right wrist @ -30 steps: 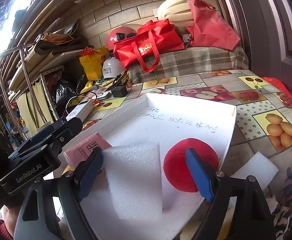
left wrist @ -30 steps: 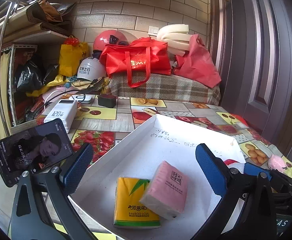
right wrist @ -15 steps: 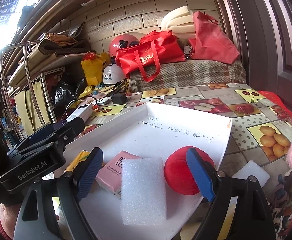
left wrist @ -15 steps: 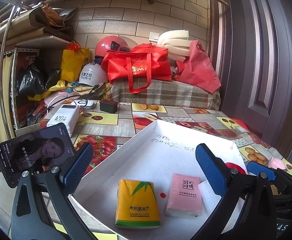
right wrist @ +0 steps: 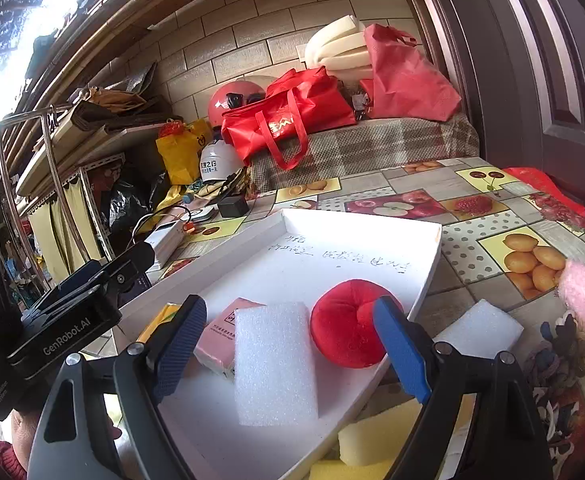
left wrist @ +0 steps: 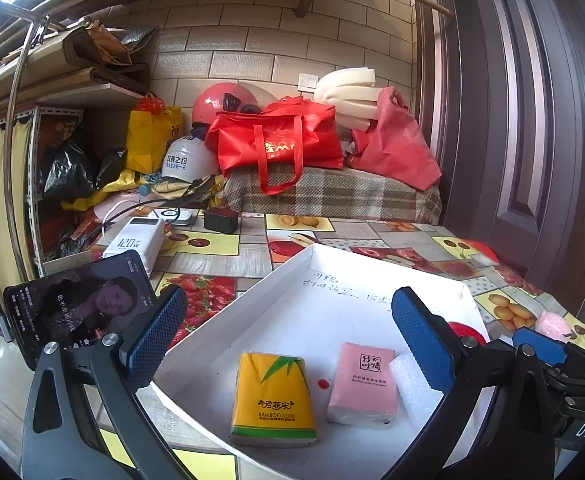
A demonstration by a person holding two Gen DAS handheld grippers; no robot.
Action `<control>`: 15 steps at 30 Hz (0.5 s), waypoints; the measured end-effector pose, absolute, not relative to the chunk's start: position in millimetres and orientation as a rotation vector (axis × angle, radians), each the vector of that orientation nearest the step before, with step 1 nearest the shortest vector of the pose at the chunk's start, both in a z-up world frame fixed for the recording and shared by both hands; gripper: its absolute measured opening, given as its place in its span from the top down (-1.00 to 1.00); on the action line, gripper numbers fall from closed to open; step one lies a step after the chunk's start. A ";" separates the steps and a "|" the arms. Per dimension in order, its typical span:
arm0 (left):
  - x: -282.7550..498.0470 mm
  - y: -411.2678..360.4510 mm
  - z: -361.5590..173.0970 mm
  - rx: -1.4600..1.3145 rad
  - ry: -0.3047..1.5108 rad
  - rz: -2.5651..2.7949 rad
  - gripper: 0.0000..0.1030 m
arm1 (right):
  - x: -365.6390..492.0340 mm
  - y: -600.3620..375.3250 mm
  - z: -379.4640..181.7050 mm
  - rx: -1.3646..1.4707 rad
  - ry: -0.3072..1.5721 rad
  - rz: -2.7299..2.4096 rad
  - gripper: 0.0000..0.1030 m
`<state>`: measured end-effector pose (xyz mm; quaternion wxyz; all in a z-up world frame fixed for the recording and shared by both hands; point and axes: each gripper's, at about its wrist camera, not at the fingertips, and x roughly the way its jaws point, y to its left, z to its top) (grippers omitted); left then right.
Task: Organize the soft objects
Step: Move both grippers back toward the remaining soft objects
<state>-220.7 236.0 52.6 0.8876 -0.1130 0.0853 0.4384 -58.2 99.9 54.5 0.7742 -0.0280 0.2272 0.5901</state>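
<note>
A shallow white tray [left wrist: 292, 280] with low, thin cardboard-like walls sits on the tabletop [right wrist: 488, 232], whose glossy covering is printed with fruit squares. Inside the tray, toward its near edge, lie four soft things: a yellow plastic-wrapped tissue pack [left wrist: 272, 398], rectangular and slightly puffed; just beside it a smaller pink tissue pack [left wrist: 362, 384] with a smooth wrapper; a white foam block [right wrist: 275, 364], a grainy, flat slab resting partly against the pink pack; and a round red plush cushion [right wrist: 344, 322] with a velvety surface and a dimpled centre, near the tray's right wall. Outside the tray, past that right wall, lie another white foam piece [right wrist: 480, 330], a yellow sponge [right wrist: 376, 438] with a porous face, and a fluffy pink plush toy [right wrist: 584, 290]. The left gripper [left wrist: 288, 332] hovers over the tray's near edge with its ridged blue fingers wide apart, holding nothing. The right gripper [right wrist: 290, 338] likewise has its fingers spread apart, above the foam block and cushion without pressing either.
</note>
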 end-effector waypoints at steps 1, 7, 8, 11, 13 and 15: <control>-220.0 231.6 52.8 -0.227 0.181 0.900 -1.00 | -57.0 95.7 54.2 -0.058 0.496 1.279 -0.66; -203.7 195.1 53.3 -0.145 0.227 0.750 -1.00 | -44.8 66.4 57.7 -0.061 0.458 1.242 -0.66; -200.1 187.4 53.2 -0.128 0.236 0.717 -1.00 | -42.3 59.8 59.5 -0.071 0.433 1.229 -0.66; -188.7 164.4 53.4 -0.099 0.269 0.589 -1.00 | -24.8 37.3 62.0 -0.090 0.389 1.170 -0.66; -178.6 149.8 53.3 -0.081 0.306 0.501 -0.99 | -1.2 22.0 61.2 -0.073 0.423 1.132 -0.66; -167.6 136.3 52.3 -0.072 0.352 0.392 -0.99 | 26.5 5.3 58.3 -0.043 0.479 1.080 -0.66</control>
